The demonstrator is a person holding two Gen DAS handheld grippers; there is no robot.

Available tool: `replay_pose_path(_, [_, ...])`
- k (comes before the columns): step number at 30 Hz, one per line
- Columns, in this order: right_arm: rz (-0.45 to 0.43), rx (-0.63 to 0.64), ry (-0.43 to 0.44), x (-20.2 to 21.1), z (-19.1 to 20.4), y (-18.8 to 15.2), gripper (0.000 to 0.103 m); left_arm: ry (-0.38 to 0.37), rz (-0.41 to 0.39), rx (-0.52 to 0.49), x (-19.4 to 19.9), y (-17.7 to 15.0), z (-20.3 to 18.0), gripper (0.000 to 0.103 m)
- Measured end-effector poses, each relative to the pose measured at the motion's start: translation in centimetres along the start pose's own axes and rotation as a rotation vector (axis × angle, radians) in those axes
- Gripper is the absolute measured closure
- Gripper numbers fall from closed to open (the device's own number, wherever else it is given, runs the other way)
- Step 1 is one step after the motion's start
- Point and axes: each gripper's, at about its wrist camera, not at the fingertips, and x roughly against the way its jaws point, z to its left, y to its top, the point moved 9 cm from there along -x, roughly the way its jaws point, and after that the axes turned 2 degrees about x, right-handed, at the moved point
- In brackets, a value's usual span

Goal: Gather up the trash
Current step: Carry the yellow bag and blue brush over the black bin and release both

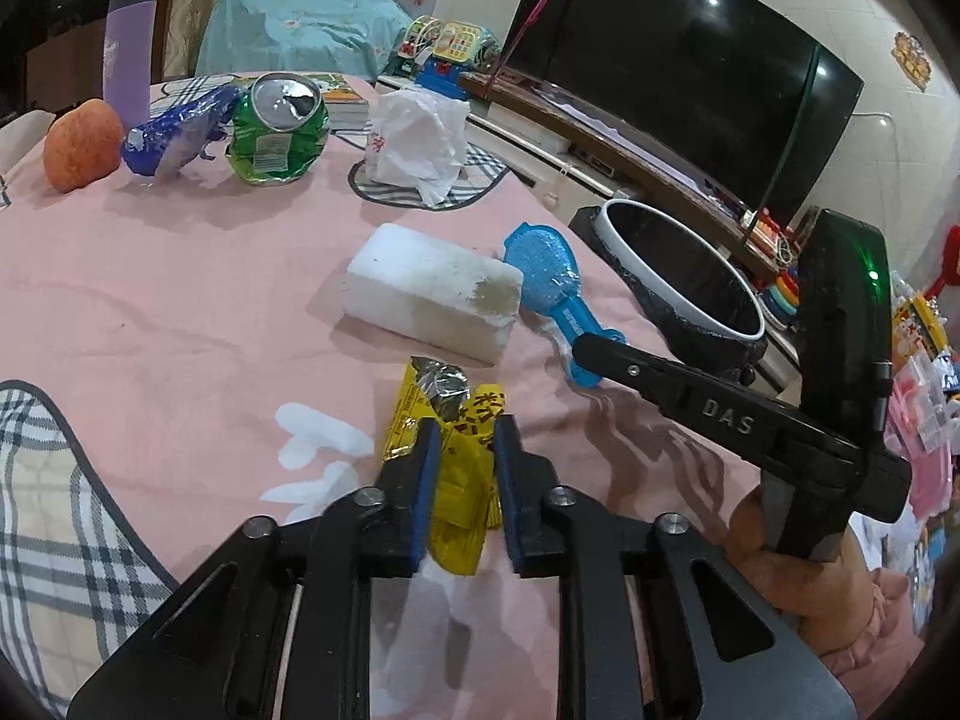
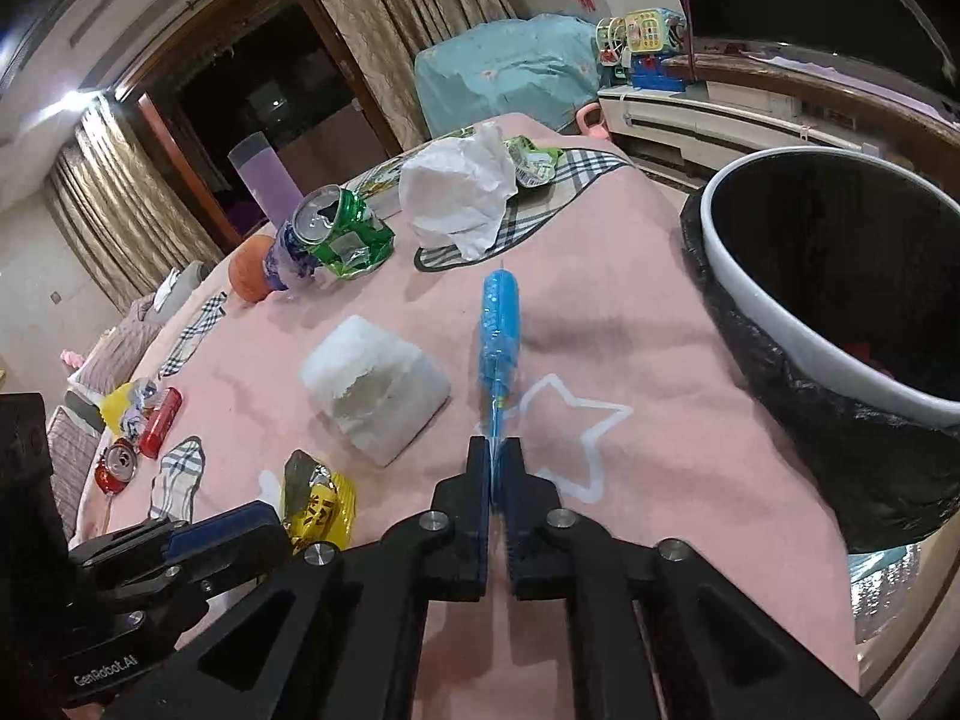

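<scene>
My left gripper (image 1: 462,444) is closed around a crumpled yellow snack wrapper (image 1: 447,420) lying on the pink tablecloth (image 1: 180,300); the wrapper also shows in the right wrist view (image 2: 318,504). My right gripper (image 2: 495,450) is shut on the handle of a blue plastic brush (image 2: 498,324), which shows in the left wrist view (image 1: 549,282) lying beside a white foam block (image 1: 432,288). A black-lined white-rimmed bin (image 2: 840,300) stands at the table's right edge. A crushed green can (image 1: 279,129), a blue wrapper (image 1: 174,132) and a crumpled white bag (image 1: 420,144) lie farther back.
An orange fruit (image 1: 81,144) and a purple cup (image 1: 129,42) stand at the back left. Two red cans (image 2: 141,438) and other litter lie at the far left edge in the right wrist view. A TV (image 1: 690,60) and toys are beyond the table.
</scene>
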Motion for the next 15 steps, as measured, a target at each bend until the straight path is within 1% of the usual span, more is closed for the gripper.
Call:
replay_pose_path(1, [-0.008, -0.001, -0.002, 0.3, -0.1, 0.0, 0.099, -0.004, -0.002, -0.010, 0.1, 0.1, -0.4, 0.098])
replay_pose_path(3, [-0.028, -0.001, -0.010, 1.3, -0.4, 0.1, 0.099, -0.001, -0.014, -0.041, 0.3, 0.2, -1.3, 0.099])
replay_pose_path(6, [-0.051, -0.010, -0.012, 2.8, -1.0, 0.5, 0.099, -0.028, -0.017, -0.065, 0.3, 0.5, -2.6, 0.099])
replay_pose_path(8, [-0.066, -0.015, -0.014, 3.9, -1.5, 0.7, 0.099, -0.027, -0.022, -0.070, 0.3, 0.7, -3.0, 0.099])
replay_pose_path(11, [-0.087, -0.022, -0.020, 4.9, -2.0, 1.1, 0.099, -0.049, -0.028, -0.055, 0.3, 1.4, -3.4, 0.100])
replay_pose_path(15, [-0.118, -0.033, -0.026, 6.5, -2.9, 1.7, 0.100, -0.060, -0.047, -0.088, 0.3, 2.4, -5.1, 0.100])
